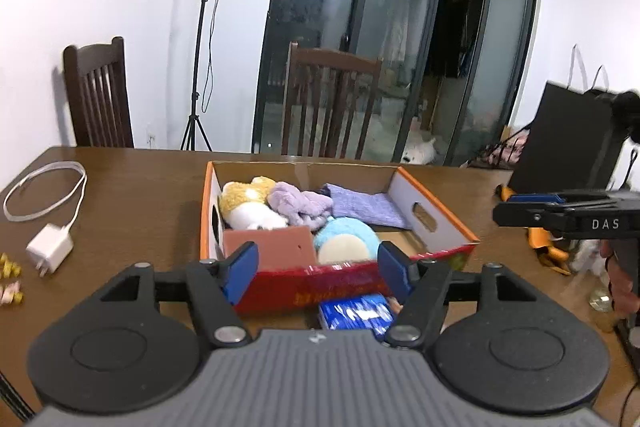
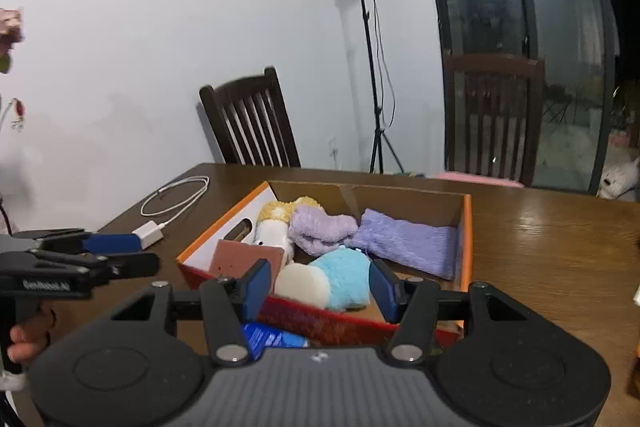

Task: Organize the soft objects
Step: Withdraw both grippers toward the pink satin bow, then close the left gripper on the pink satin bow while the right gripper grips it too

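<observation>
Two claws, both empty, jaws apart, nothing between the pads: left gripper (image 1: 316,269) and right gripper (image 2: 318,287), side by side at the near wall of the box.

Item 1, nearest: blue packet (image 1: 354,313), on the table under the left claw's tips, just outside the box's red front; the one piece apparently left to stow.
Handling note, a judgement: take the packet at its middle with one claw, lift it over the red wall, release low in the bare front-right corner; keep the other claw wide of the rim.

Item 2: cardboard box (image 1: 432,217), open-topped, directly ahead of both claws. Contents, near to far:
- pink block (image 1: 268,247), front left
- blue plush (image 1: 348,239), front centre
- yellow-white plush (image 1: 248,203), back left
- lilac socks (image 1: 298,205), back centre
- lilac towel (image 1: 362,207), back right
</observation>
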{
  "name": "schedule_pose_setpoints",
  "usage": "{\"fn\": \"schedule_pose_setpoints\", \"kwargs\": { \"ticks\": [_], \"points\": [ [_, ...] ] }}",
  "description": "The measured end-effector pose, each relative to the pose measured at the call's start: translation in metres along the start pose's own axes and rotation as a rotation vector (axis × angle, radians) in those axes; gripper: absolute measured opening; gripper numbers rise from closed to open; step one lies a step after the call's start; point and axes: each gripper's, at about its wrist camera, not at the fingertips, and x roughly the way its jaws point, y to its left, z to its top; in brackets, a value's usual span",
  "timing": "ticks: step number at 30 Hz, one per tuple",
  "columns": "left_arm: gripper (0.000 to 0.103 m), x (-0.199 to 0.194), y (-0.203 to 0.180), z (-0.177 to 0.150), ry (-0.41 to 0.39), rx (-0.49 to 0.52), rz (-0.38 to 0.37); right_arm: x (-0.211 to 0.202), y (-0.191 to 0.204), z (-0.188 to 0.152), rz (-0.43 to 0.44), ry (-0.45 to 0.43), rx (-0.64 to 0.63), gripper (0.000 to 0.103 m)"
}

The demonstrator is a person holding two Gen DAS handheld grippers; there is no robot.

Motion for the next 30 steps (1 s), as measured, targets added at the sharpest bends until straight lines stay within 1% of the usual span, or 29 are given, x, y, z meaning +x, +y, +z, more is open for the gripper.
{"fn": "schedule_pose_setpoints", "kwargs": {
  "ticks": [3, 5, 7, 10, 11, 13, 16, 19, 22, 24, 26, 28, 30],
  "points": [
    [0.073, -0.034, -0.003, -0.014, -0.034, -0.019, 0.006, -0.034, 0.005, -0.014, -0.011, -0.040, 0.000, 0.054],
    [0.075, -0.053, -0.007, -0.025, -0.061, -0.020, 0.021, -0.051, 0.008, -0.028, -0.012, -0.052, -0.008, 0.058],
    [0.076, -0.073, -0.014, -0.040, -0.085, -0.009, 0.050, -0.064, 0.012, -0.045, -0.027, -0.054, -0.007, 0.058],
    [0.084, -0.099, -0.023, -0.065, -0.116, -0.001, 0.100, -0.084, 0.021, -0.075, -0.048, -0.060, -0.016, 0.058],
    [0.086, -0.108, -0.025, -0.074, -0.121, -0.008, 0.112, -0.089, 0.025, -0.084, -0.052, -0.060, -0.020, 0.059],
    [0.086, -0.122, -0.026, -0.092, -0.118, -0.030, 0.124, -0.104, 0.033, -0.104, -0.054, -0.062, -0.017, 0.060],
    [0.087, -0.136, -0.027, -0.119, -0.084, -0.077, 0.131, -0.124, 0.043, -0.134, -0.035, -0.044, -0.008, 0.063],
    [0.087, -0.139, -0.028, -0.135, -0.034, -0.077, 0.141, -0.137, 0.051, -0.158, -0.014, -0.025, 0.025, 0.064],
    [0.087, -0.135, -0.026, -0.138, -0.015, -0.076, 0.150, -0.136, 0.053, -0.168, -0.019, -0.004, 0.030, 0.064],
    [0.087, -0.132, -0.027, -0.136, -0.018, -0.080, 0.125, -0.134, 0.053, -0.168, -0.041, -0.006, 0.036, 0.064],
    [0.087, -0.126, -0.030, -0.133, -0.018, -0.072, 0.098, -0.132, 0.050, -0.168, -0.040, -0.017, 0.060, 0.064],
    [0.086, -0.112, -0.036, -0.128, -0.011, -0.062, 0.070, -0.124, 0.046, -0.165, -0.031, -0.026, 0.088, 0.064],
    [0.086, -0.095, -0.043, -0.124, -0.004, -0.063, 0.037, -0.115, 0.040, -0.163, -0.039, -0.017, 0.105, 0.064]
  ]
}}
